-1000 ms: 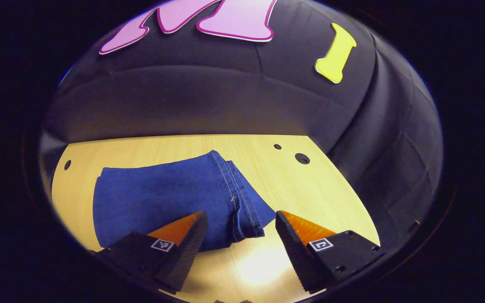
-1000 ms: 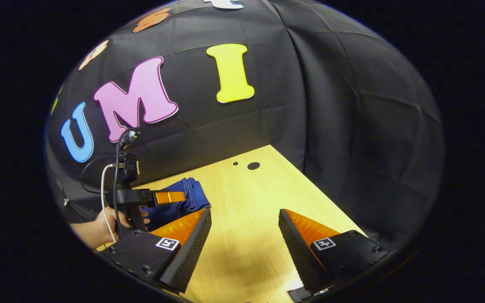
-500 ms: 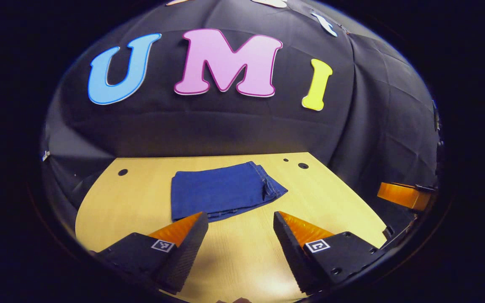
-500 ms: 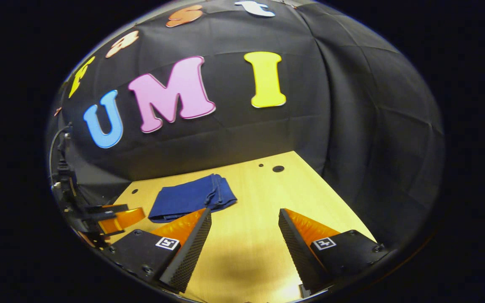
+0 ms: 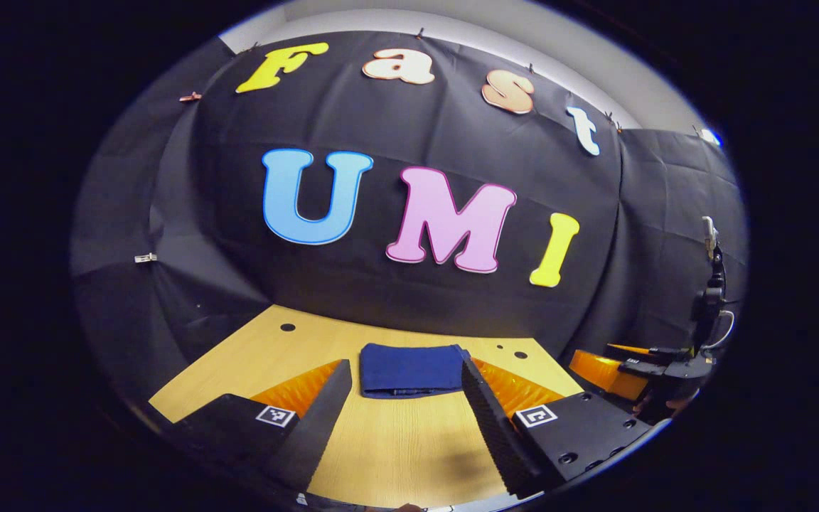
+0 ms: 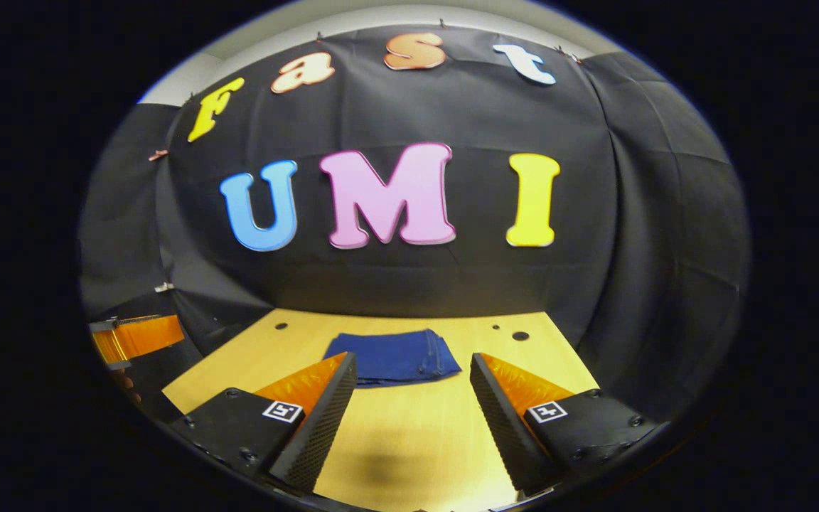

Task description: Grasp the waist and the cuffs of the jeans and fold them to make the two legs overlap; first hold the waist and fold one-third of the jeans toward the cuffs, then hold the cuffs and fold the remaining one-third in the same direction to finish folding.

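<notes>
On the wooden table (image 5: pixel 253 363) the jeans (image 5: pixel 409 370) lie folded near the far edge, so with left gripper (image 5: pixel 402 405) and right gripper (image 6: pixel 413 398) both released and empty, I'd leave the bundle undisturbed.

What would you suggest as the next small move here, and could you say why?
Probably none beyond resting both grippers away from the table. The jeans already lie as a compact folded stack, and the left gripper and right gripper are open, holding nothing, clear of the cloth.
</notes>
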